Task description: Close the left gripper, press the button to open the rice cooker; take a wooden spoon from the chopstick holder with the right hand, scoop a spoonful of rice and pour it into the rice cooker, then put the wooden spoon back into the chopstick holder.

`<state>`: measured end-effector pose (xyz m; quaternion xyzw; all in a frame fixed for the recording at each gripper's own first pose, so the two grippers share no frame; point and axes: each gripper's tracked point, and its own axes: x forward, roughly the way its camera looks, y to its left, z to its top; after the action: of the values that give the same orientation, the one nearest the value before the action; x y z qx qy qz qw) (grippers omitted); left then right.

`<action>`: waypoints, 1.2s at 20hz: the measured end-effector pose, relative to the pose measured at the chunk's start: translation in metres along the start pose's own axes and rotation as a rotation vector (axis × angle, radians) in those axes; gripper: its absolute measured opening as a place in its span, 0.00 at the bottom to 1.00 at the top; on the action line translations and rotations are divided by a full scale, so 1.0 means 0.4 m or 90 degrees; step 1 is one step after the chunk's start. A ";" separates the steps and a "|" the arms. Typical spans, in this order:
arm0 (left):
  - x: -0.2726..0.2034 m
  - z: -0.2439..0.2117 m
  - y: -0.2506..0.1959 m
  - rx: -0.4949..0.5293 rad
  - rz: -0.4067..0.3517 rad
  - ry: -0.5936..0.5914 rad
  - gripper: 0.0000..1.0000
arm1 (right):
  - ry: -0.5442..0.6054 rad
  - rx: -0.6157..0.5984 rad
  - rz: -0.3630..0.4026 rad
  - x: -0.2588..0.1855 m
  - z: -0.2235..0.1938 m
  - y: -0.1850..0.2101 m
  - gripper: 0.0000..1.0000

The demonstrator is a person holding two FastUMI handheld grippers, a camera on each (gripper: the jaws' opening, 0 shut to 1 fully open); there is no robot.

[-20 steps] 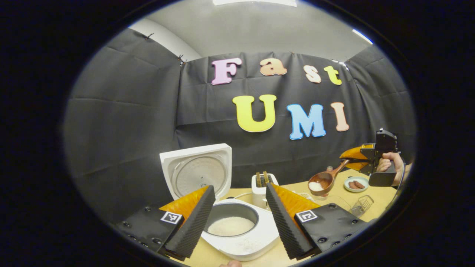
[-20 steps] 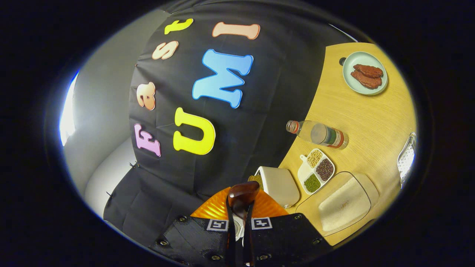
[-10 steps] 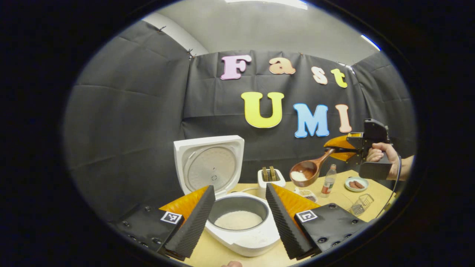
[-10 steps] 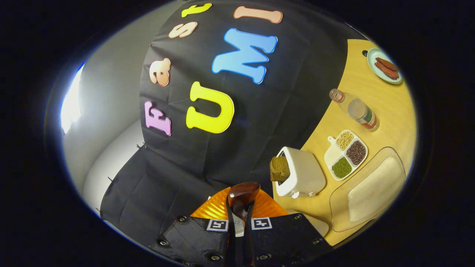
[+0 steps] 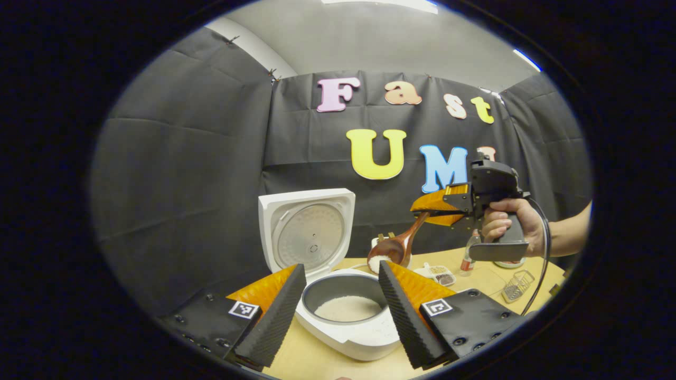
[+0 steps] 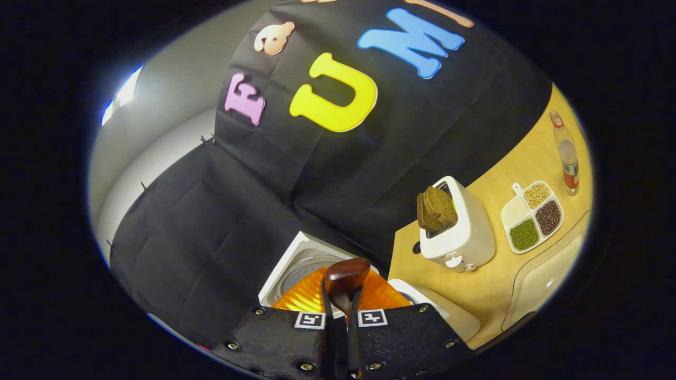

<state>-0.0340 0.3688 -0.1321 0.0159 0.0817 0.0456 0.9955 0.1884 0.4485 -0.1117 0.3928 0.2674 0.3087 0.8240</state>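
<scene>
**Loaded spoon closes on the open cooker**

Since the earlier frames the right tool (image 5: 422, 212) has carried the wooden spoon (image 5: 393, 248) across the counter (image 5: 317, 359) from out by the plate toward the rice cooker (image 5: 346, 316), and the bowl of the spoon now hangs just beyond the cooker's far right rim.

Largest first: the rice cooker stands open, its lid (image 5: 306, 232) upright behind the pot, and a bed of white rice lies in the pot. Beside it stand a toaster (image 6: 459, 232) with dark bread, a divided dish of beans (image 6: 533, 216) and a bottle (image 6: 567, 153).

My reading is that the pour is the step in hand: the button is pressed, the spoon is fetched and filled. The next move calls for bringing the bowl over the pot's mouth and then tipping it, keeping it level until it is past the rim so no grains fall on the counter.

The left tool (image 5: 338, 311) hangs near the cooker with its jaws wide and nothing between them. The right tool is clamped on the spoon's handle (image 6: 343, 295), held by a hand (image 5: 507, 224).

The spoon is dark brown wood, its bowl tilted down, with a small heap of white rice in it.
</scene>
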 end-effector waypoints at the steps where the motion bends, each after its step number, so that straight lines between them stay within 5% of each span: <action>1: -0.006 -0.005 0.000 -0.002 0.002 0.000 0.96 | 0.011 -0.025 -0.004 0.024 -0.014 0.006 0.08; 11: -0.045 -0.045 0.040 -0.026 0.030 0.011 0.96 | 0.120 -0.339 -0.030 0.201 -0.138 0.068 0.08; 19: -0.066 -0.070 0.064 -0.042 0.060 0.021 0.96 | 0.153 -0.595 0.028 0.212 -0.213 0.181 0.08; 24: -0.066 -0.057 0.064 -0.054 0.067 0.010 0.96 | 0.137 -0.644 0.057 0.174 -0.196 0.233 0.08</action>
<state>-0.0659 0.3922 -0.1495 -0.0226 0.0869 0.1011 0.9908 0.1535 0.5830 -0.0928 -0.0773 0.1507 0.4727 0.8648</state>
